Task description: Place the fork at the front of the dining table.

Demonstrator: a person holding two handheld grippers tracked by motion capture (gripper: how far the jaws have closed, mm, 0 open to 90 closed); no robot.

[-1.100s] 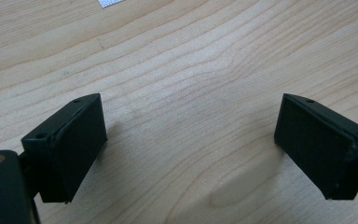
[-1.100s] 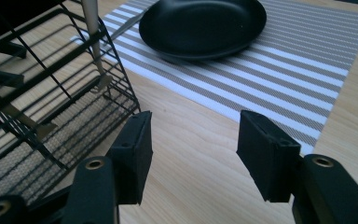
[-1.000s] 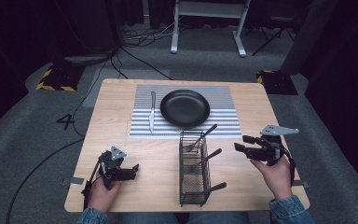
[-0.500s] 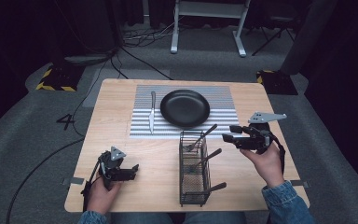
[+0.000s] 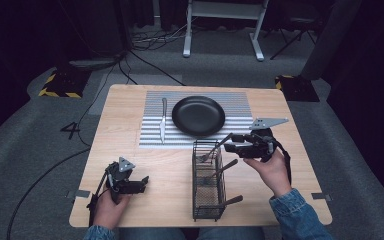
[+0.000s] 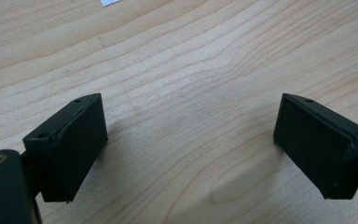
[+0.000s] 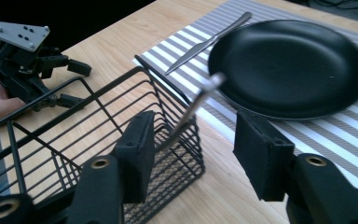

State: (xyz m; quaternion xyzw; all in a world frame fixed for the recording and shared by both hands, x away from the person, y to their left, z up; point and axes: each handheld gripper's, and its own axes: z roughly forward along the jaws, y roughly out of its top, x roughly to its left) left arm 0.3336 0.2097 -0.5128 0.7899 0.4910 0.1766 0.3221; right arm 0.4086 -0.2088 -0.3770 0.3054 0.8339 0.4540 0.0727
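Note:
A black wire basket (image 5: pixel 208 200) (image 7: pixel 51 121) stands at the table's front middle and holds several utensils. A silver utensil handle (image 5: pixel 219 145) (image 7: pixel 193 105) leans out of its far right corner. My right gripper (image 5: pixel 230 141) (image 7: pixel 196 135) points left at that corner. Its jaws have just been closing; the handle stands between them, and the pads are clear of it. My left gripper (image 5: pixel 142 182) (image 6: pixel 191 140) (image 7: pixel 77 85) rests low on the bare wood at the front left, open and holding nothing.
A black plate (image 5: pixel 198 115) (image 7: pixel 289 65) sits on a grey striped placemat (image 5: pixel 152 100) (image 7: pixel 345 135), with a knife (image 5: pixel 163 120) (image 7: pixel 209 41) lying to its left. Two dark-handled utensils (image 5: pixel 225 167) stick out of the basket's right side. Cables and stands are on the floor behind the table.
My right gripper has moved left and slightly up from the table's right side to the basket's far corner, and its jaws have narrowed a little. The left hand has stayed put.

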